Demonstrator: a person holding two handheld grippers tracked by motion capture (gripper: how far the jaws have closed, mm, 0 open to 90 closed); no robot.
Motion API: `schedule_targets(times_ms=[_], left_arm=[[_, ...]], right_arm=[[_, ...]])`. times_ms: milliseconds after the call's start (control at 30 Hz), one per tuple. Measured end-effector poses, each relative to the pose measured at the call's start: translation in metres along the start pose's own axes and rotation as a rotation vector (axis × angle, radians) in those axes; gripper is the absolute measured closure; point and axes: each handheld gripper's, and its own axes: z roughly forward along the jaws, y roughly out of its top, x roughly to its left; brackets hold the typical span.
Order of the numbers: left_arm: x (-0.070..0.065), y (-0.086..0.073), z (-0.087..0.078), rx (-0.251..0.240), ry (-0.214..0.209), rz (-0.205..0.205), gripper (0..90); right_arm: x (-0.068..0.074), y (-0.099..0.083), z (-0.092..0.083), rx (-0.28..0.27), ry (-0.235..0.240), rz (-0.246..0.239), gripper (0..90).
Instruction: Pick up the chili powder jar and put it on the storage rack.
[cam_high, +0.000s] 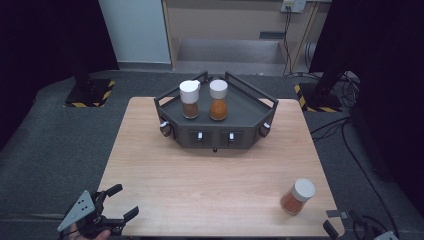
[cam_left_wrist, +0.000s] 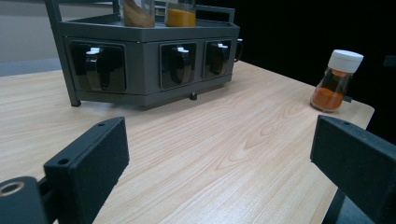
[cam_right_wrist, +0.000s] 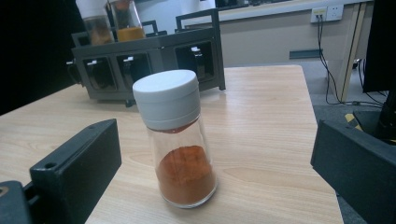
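A grey rack (cam_high: 216, 131) stands at the worktop's (cam_high: 200, 190) far middle, carrying two white-capped jars: brown (cam_high: 190, 99) and orange (cam_high: 218, 100). A third jar (cam_right_wrist: 176, 140) of red-orange powder stands upright near the right front corner, between the wide-open jaws of the right hand-held gripper (cam_right_wrist: 219, 168), apparently untouched. The left hand-held gripper (cam_high: 116, 206) hovers at the left front edge, jaws spread, empty.

Three cameras on one wooden table (cam_high: 210, 175)

High view looks forward and down from above; both gripper views sit low at the near corners, facing the grey rack (cam_left_wrist: 149, 65); all share the nearby spice jar (cam_right_wrist: 180, 140).
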Motion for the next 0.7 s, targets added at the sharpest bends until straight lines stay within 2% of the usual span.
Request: schedule_targets(times_ms=[167,333,400,500,700], left_arm=[[-0.001,0.000,0.001,0.004,-0.002,0.001,3.1],[0.000,0.000,0.000,0.003,0.001,-0.005,3.1],[0.000,-0.001,0.000,0.004,0.004,-0.007,3.1],[-0.001,-0.001,0.000,0.001,0.007,-0.009,3.0],[-0.001,-0.001,0.000,0.007,0.005,-0.011,2.6]], right_arm=[[-0.001,0.003,-0.001,0.009,0.007,0.016,2.2],[0.001,0.009,-0.004,-0.001,0.004,0.002,2.1],[0.002,0.014,-0.007,0.013,-0.002,-0.011,2.1],[0.000,0.016,-0.010,0.008,0.001,0.010,2.2],[0.000,0.029,-0.015,0.012,0.007,-0.004,1.8]])
